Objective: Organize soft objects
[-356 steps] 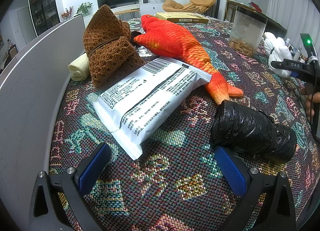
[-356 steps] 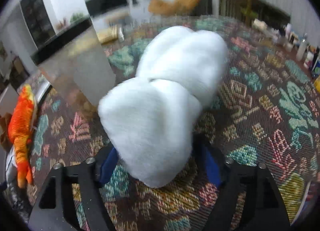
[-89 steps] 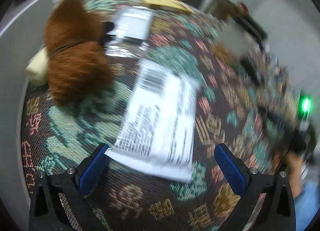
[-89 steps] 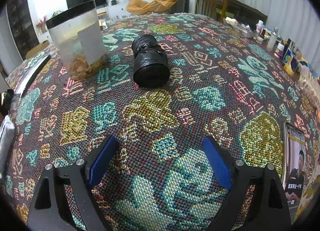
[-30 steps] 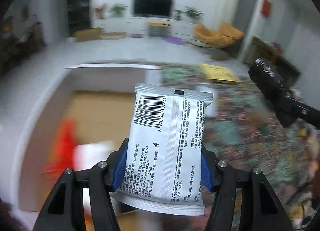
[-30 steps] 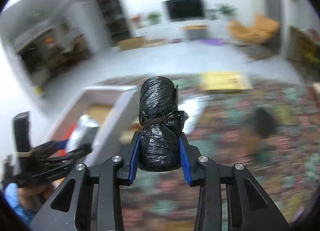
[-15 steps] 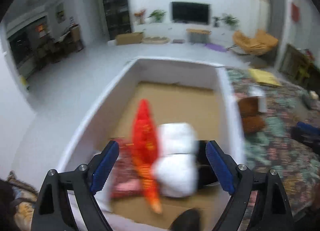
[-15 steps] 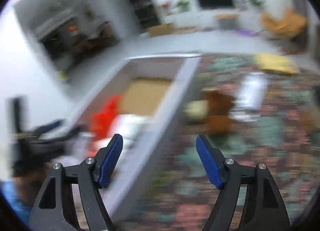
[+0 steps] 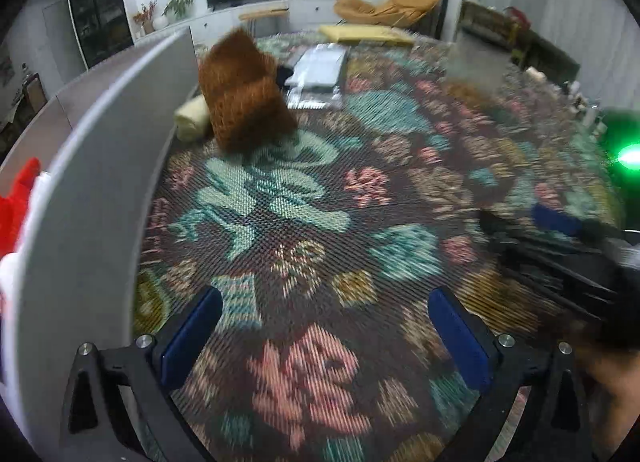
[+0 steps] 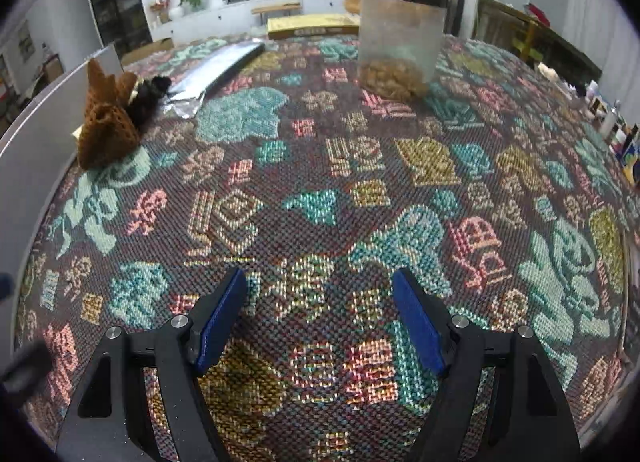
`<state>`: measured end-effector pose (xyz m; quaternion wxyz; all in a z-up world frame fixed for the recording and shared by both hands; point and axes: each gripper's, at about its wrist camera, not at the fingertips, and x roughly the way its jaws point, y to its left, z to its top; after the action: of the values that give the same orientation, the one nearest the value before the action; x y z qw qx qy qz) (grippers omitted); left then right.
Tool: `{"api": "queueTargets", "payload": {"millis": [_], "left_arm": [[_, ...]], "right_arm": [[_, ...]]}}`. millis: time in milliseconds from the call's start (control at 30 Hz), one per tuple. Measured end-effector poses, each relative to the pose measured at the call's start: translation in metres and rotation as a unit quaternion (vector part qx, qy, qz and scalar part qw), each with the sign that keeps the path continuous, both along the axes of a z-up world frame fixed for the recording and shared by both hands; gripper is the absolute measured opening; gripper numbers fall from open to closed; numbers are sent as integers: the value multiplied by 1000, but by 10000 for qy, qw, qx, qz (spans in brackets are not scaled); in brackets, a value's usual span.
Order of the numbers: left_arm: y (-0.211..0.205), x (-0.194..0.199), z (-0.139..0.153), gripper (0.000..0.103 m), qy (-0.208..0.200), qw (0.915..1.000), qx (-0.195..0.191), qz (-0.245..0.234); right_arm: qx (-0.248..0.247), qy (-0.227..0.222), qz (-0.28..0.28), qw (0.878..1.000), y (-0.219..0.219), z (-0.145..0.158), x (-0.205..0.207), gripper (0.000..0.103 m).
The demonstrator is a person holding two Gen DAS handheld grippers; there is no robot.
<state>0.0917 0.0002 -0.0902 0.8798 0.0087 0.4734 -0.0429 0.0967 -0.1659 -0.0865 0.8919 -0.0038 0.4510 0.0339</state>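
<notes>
Brown knitted pouch (image 9: pixel 244 92) stands at the upper left of the left wrist view, on the patterned woven cloth of the table (image 9: pixel 320 198), its long axis running upright and its gathered, peaked top pointing up and slightly away from the camera. Its coarse open-mesh knit looks soft and bulging, cinched at the middle. A pale yellow rolled cloth (image 9: pixel 192 118) lies just beside it, against the smooth grey wall of a box (image 9: pixel 100 166) that curves down the left edge; red and white soft things (image 9: pixel 20 202) show behind that wall, too cropped to name. In the right wrist view the same pouch (image 10: pixel 106 122) sits at the left, with a small black fuzzy thing (image 10: pixel 150 96) touching it and a shiny silver foil packet (image 10: pixel 218 66) stretching diagonally toward the upper middle. A clear plastic canister (image 10: pixel 400 46) with a dark lid holds brown pieces at its bottom. The left tongs (image 9: pixel 326 338) have just been opening and are spread wide with nothing between the blue pads; the right tongs (image 10: pixel 318 320) are likewise parted and empty above the cloth.
</notes>
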Motion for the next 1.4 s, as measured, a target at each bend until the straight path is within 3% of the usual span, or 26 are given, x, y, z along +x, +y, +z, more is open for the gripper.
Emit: {"api": "queueTargets", "payload": {"millis": [133,200,1033,1233,1400], "left_arm": [[7,25,-22,103,-33,9994,307,163],[18,26,-25,103,-200,9996,-9,202],[19,23,-24,103,-231,9995,38,230],[19,23,-24,103,-230,9995,38,231],[19,23,-24,103,-230,9995,40,232]], "right_arm": [[-85,49,-60,9999,-1,2,-3,84],[-76,45,-73,9999,-3,2,-1,86],[-82,-4,-124,9999,-4,-4,4,90],[-6,-28,-770,9970,-28,-5,19,91],[-53,-24,-760,9971,-27,-6,22,93]]}}
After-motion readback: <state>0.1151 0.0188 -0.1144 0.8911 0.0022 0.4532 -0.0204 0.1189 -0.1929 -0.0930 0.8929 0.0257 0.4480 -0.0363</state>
